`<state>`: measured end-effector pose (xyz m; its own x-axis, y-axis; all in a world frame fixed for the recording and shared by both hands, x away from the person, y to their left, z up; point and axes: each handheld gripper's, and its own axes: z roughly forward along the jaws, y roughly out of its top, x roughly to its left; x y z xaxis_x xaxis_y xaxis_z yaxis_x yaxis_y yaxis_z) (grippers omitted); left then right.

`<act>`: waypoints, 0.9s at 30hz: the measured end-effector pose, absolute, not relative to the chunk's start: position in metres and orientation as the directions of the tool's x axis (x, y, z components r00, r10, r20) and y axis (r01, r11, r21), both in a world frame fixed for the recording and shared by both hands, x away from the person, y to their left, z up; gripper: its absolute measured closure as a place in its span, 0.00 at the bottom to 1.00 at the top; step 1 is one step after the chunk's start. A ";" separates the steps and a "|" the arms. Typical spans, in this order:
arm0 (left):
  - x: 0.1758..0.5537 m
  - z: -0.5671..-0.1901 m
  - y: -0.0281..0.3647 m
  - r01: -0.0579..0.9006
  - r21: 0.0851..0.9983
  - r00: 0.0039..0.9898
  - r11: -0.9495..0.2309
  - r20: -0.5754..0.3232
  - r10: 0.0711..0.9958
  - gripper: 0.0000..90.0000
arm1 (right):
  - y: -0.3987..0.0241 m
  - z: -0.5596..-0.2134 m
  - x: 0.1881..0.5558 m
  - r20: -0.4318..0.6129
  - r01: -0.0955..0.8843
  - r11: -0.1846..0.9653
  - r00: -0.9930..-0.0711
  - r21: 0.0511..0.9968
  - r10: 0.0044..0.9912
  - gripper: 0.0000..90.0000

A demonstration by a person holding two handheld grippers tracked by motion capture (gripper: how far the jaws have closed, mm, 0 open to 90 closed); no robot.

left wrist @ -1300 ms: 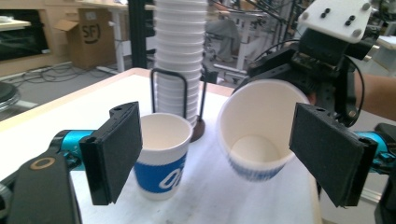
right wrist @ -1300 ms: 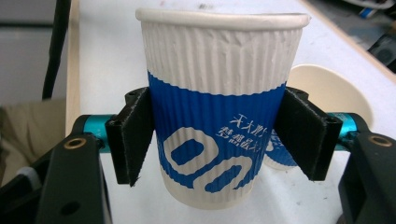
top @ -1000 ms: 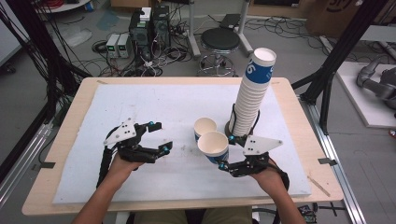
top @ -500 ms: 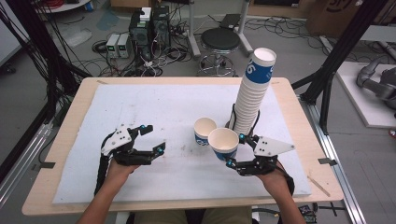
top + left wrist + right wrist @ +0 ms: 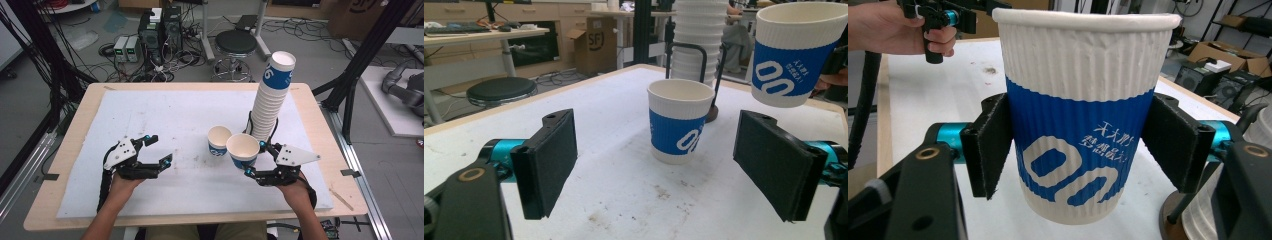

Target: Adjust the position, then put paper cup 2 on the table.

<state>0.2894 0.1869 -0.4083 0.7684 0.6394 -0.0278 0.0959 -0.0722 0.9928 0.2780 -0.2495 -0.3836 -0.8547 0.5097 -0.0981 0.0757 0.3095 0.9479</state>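
Observation:
A white and blue paper cup [image 5: 219, 140] stands upright on the white mat [image 5: 165, 115], seen from the left gripper view as the standing cup [image 5: 680, 120]. A second like cup [image 5: 243, 150] hangs just right of it, off the mat, with my right gripper [image 5: 254, 159] shut on its sides. The right gripper view shows this held cup [image 5: 1083, 115] upright with both pads [image 5: 990, 150] pressed on its blue band. My left gripper [image 5: 161, 150] is low over the mat at the left, open, with nothing in it. Its jaws [image 5: 659, 165] face the standing cup from a distance.
A tall stack of the same cups [image 5: 272, 97] leans in a black wire holder [image 5: 694, 55] behind the two cups. The wooden table edge [image 5: 65, 150] borders the mat. A stool [image 5: 235, 42], cables and equipment are on the floor beyond.
My left gripper has sunk a little toward the mat and drifted left. The right gripper with its cup has shifted slightly right.

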 end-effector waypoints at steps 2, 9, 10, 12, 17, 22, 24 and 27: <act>0.289 -0.408 0.189 0.098 0.993 0.764 -0.059 -0.037 0.644 0.20 | -0.249 -0.384 0.278 -0.103 0.073 0.315 -0.855 0.946 0.509 0.34; 0.289 -0.407 0.193 0.099 0.994 0.757 -0.046 -0.045 0.652 0.20 | -0.249 -0.383 0.277 -0.103 0.067 0.306 -0.856 0.950 0.507 0.34; 0.289 -0.407 0.193 0.101 0.994 0.756 -0.046 -0.046 0.653 0.20 | -0.249 -0.383 0.277 -0.100 0.068 0.303 -0.856 0.951 0.507 0.34; 0.289 -0.408 0.195 0.101 0.994 0.754 -0.043 -0.048 0.655 0.20 | -0.248 -0.383 0.277 -0.095 0.069 0.296 -0.857 0.953 0.507 0.34; 0.290 -0.408 0.201 0.106 0.994 0.741 -0.033 -0.057 0.669 0.20 | -0.242 -0.382 0.277 -0.091 0.064 0.287 -0.863 0.956 0.496 0.34; 0.290 -0.408 0.208 0.109 0.994 0.727 -0.032 -0.058 0.684 0.20 | -0.232 -0.382 0.279 -0.078 0.060 0.266 -0.874 0.962 0.480 0.34; 0.289 -0.408 0.211 0.109 0.994 0.721 -0.030 -0.058 0.691 0.20 | -0.226 -0.382 0.279 -0.070 0.060 0.256 -0.881 0.965 0.469 0.34; 0.289 -0.408 0.213 0.112 0.993 0.715 -0.033 -0.057 0.697 0.20 | -0.214 -0.383 0.280 -0.064 0.054 0.242 -0.889 0.969 0.453 0.34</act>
